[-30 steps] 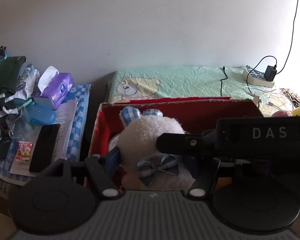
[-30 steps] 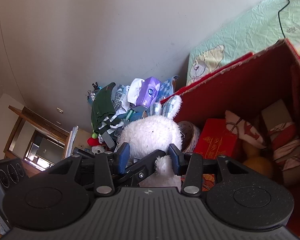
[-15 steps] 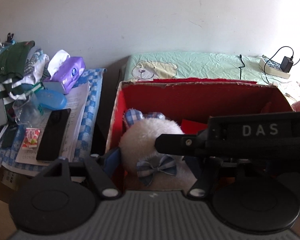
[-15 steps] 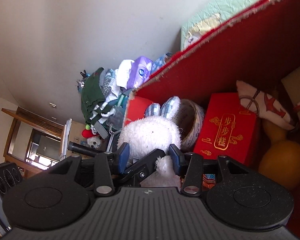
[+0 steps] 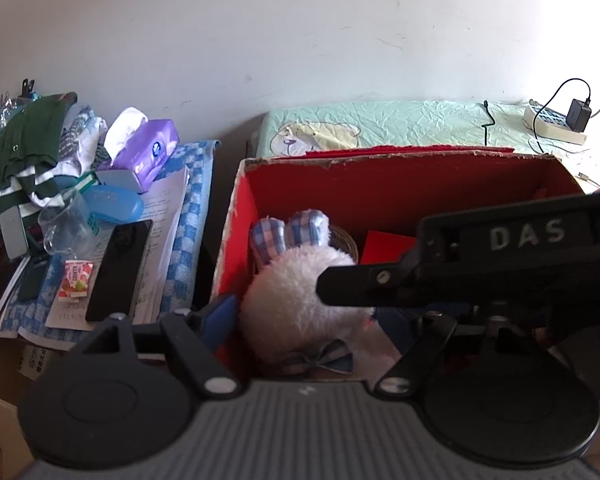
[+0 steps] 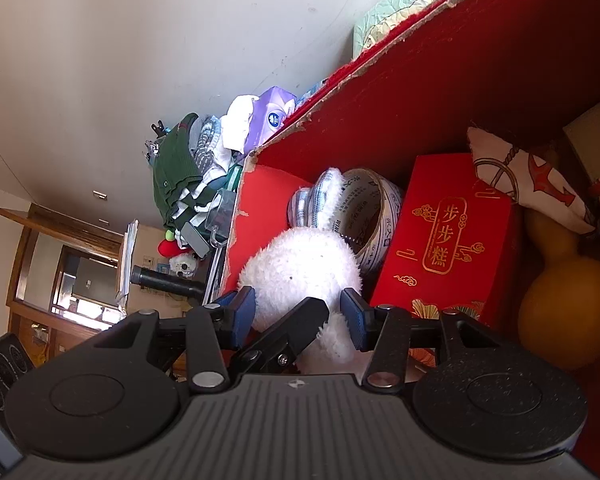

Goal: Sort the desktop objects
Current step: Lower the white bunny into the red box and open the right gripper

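Observation:
A white plush rabbit with blue checked ears and a bow tie sits low inside the red cardboard box, at its left end. My left gripper is shut on the rabbit's body. My right gripper is also shut on the rabbit, from the other side; its black body crosses the left wrist view. The rabbit's ears lean against a tape roll in the box.
In the box lie a red gift carton, a patterned pouch and a yellow gourd. Left of the box a cluttered table holds a purple tissue pack, a phone, papers, a plastic cup and clothes. A power strip lies behind.
Both grippers have lowered the rabbit from the box's rim down into the box, beside the tape roll. Both stayed shut on it.

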